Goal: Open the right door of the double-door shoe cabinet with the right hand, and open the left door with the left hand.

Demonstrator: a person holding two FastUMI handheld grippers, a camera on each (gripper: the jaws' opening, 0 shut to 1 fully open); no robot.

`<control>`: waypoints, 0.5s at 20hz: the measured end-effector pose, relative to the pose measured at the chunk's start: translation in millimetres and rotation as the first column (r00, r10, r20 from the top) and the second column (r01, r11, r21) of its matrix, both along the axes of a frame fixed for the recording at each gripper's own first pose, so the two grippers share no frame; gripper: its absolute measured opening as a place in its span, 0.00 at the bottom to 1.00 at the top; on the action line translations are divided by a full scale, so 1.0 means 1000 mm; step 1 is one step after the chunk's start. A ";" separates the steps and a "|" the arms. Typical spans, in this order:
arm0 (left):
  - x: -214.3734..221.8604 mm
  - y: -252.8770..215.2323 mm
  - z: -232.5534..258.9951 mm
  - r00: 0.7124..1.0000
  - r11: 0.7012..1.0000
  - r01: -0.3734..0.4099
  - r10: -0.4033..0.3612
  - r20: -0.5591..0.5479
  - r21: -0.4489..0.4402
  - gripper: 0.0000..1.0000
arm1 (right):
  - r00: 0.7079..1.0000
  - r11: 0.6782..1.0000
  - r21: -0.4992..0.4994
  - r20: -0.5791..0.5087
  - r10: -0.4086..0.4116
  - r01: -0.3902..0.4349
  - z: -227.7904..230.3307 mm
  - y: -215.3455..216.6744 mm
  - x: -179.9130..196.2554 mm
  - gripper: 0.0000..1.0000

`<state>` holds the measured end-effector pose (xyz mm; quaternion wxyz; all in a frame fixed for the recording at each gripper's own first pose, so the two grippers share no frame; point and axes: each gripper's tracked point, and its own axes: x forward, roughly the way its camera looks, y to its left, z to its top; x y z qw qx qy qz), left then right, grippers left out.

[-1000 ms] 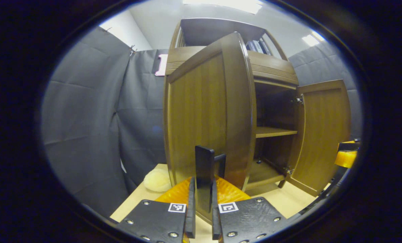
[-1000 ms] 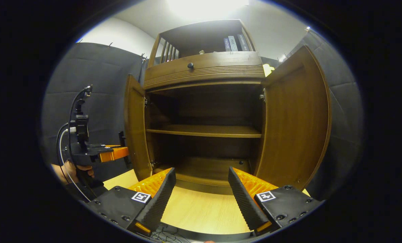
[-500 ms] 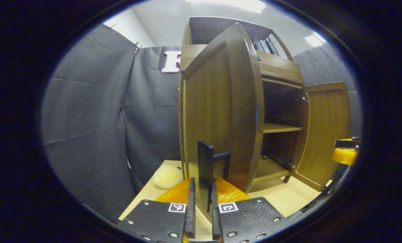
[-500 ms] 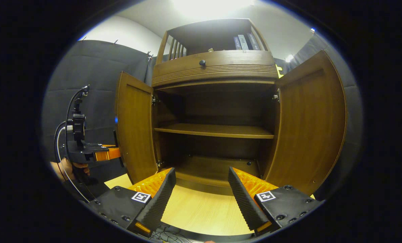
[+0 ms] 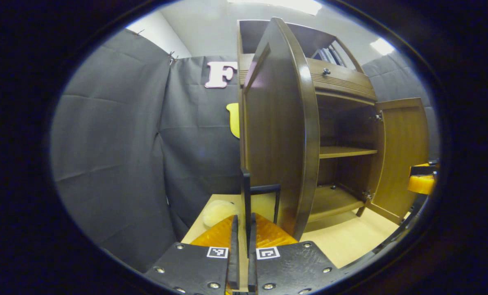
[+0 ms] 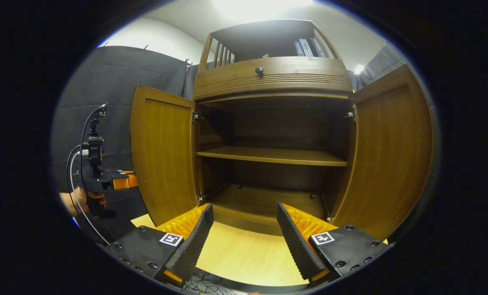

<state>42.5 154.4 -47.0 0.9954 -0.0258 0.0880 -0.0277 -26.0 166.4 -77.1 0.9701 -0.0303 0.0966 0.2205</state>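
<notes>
In the left gripper view, the left gripper [image 5: 241, 262] sits nearest, its fingers nearly together and clamped on the dark bar handle [image 5: 246, 205] of the left door [image 5: 274, 135], which stands swung wide, edge-on. In the right gripper view, the right gripper [image 6: 244, 239] hangs with fingers spread wide and nothing between them, above the light wooden table [image 6: 244, 262]. Beyond it the shoe cabinet [image 6: 272, 78] stands with both doors open, the right door [image 6: 385, 151] at right. Inside, a middle shelf [image 6: 272, 155] spans the dark interior. At far left a hand [image 6: 82, 198] holds the other gripper behind the left door.
</notes>
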 end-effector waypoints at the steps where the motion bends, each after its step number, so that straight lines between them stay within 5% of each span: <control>1: 0.000 0.005 0.000 1.000 1.000 0.001 -0.001 -0.001 -0.005 0.07 | 1.000 1.000 -0.001 -0.002 0.005 -0.005 0.000 0.004 0.001 0.93; 2: -0.001 0.008 -0.001 1.000 1.000 0.004 -0.004 0.001 -0.007 0.13 | 1.000 1.000 -0.002 -0.002 0.010 -0.010 -0.001 0.005 0.002 0.93; 10: -0.002 0.036 -0.003 0.997 0.997 0.076 -0.076 0.024 -0.019 0.07 | 1.000 1.000 -0.016 -0.011 0.016 -0.017 -0.006 0.033 0.010 0.93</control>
